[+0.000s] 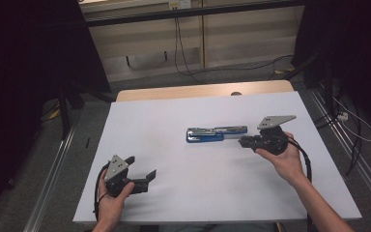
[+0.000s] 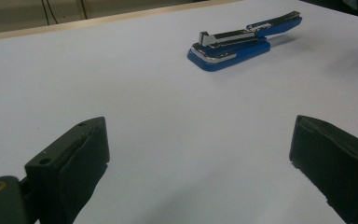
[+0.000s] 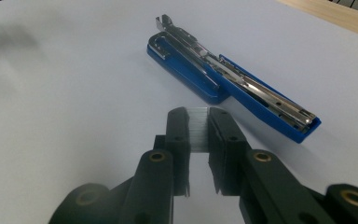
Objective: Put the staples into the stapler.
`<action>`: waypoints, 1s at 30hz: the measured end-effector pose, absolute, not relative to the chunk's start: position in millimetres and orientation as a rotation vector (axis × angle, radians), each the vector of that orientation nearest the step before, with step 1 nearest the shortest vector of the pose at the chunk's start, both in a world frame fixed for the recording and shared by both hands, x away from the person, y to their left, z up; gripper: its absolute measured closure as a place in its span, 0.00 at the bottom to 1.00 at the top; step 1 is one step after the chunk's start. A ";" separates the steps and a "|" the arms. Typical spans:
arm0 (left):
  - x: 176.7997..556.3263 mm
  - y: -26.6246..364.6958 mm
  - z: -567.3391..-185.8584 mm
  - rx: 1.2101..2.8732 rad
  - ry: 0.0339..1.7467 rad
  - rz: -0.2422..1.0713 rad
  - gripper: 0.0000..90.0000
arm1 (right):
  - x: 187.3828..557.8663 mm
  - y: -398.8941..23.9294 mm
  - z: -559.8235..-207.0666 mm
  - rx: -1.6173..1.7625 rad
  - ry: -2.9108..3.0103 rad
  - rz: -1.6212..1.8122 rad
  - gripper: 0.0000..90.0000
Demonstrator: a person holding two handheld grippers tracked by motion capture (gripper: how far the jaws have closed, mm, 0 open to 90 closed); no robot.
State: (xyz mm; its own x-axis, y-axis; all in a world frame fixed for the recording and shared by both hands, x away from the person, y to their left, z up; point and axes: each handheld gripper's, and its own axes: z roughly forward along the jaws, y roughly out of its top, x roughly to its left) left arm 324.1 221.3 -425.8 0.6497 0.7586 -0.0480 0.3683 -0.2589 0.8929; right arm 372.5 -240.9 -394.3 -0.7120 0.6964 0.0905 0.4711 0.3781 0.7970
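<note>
Across the white bench [image 1: 174,193] in front of me, things sit well apart. Near its middle, a little toward the far side, lies the blue stapler [image 1: 216,134], swung open so that its metal magazine [image 3: 242,79] faces up and stretches beyond the blue base [image 3: 186,74]. My left hand-held gripper [image 1: 142,174] hangs over the near left part of the bench, well away from the stapler, its jaws wide apart with nothing between them. My right hand-held gripper [image 1: 244,141] sits just beside the stapler's right end, pointing at it, with its jaws drawn close together and clamped on a strip of staples [image 3: 197,126], a thin silvery block that shows between the two black pads [image 3: 177,128].
</note>
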 end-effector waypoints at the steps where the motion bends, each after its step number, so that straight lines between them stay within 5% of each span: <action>1: 324.3 221.2 -425.6 1.864 0.894 0.492 0.05 | 374.5 -239.8 -393.5 1.032 2.382 1.247 0.88; 30: 324.6 225.5 -424.4 1.845 0.906 0.495 0.05 | 410.5 -206.0 -380.8 0.966 2.403 1.257 0.88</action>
State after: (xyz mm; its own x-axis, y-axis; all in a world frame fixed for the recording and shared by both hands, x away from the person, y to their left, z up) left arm 324.6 225.5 -424.4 0.6386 0.7674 -0.0570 0.3669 -0.2385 0.8992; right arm 410.5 -206.0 -380.8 -0.7442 0.6642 0.0709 0.4371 0.4039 0.8036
